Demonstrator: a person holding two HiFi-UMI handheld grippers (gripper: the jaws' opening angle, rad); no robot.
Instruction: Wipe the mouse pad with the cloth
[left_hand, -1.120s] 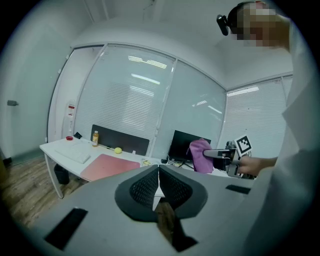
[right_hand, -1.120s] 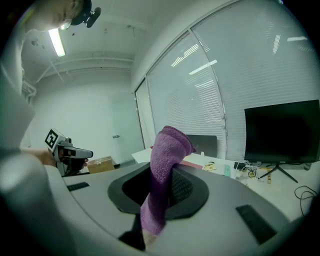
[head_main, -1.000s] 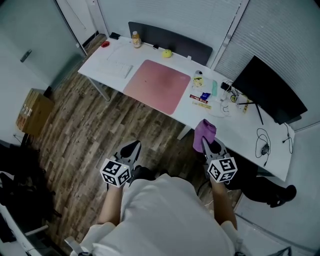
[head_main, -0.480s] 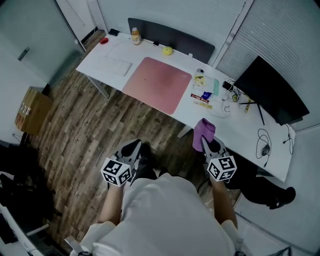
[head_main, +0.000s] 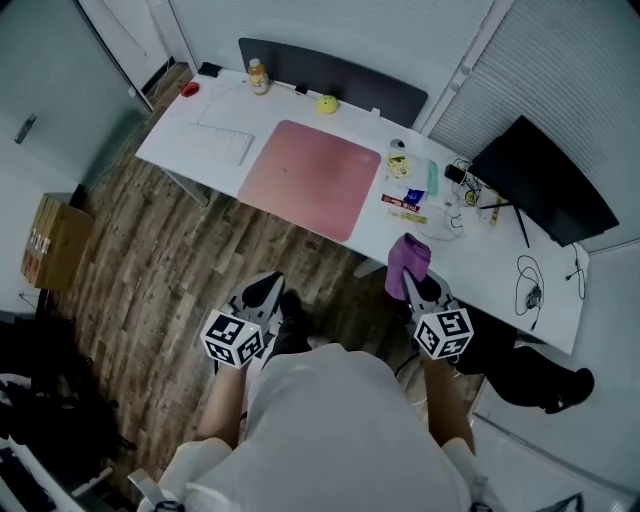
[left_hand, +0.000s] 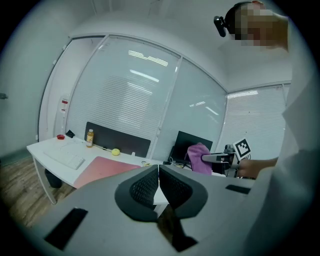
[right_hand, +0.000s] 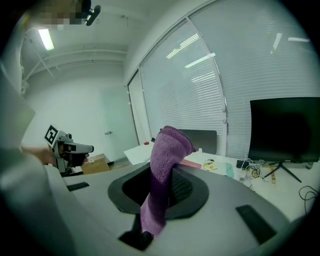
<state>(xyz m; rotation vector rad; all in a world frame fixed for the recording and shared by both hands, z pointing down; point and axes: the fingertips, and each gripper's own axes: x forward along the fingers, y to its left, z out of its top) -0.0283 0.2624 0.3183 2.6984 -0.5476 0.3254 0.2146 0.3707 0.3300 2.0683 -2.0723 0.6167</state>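
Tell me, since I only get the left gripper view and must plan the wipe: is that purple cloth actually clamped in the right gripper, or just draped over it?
Observer: Clamped. In the right gripper view the purple terry cloth runs down between the jaws of the right gripper, which are shut on it.
Operator: Is it over the pad?
Observer: No. The head view shows it held near the person, with the pink rectangular mouse pad ahead and to its left.
Operator: Anything beside the pad?
Observer: A mint-green oblong object lies on the white desk right of the pad, apart from it.
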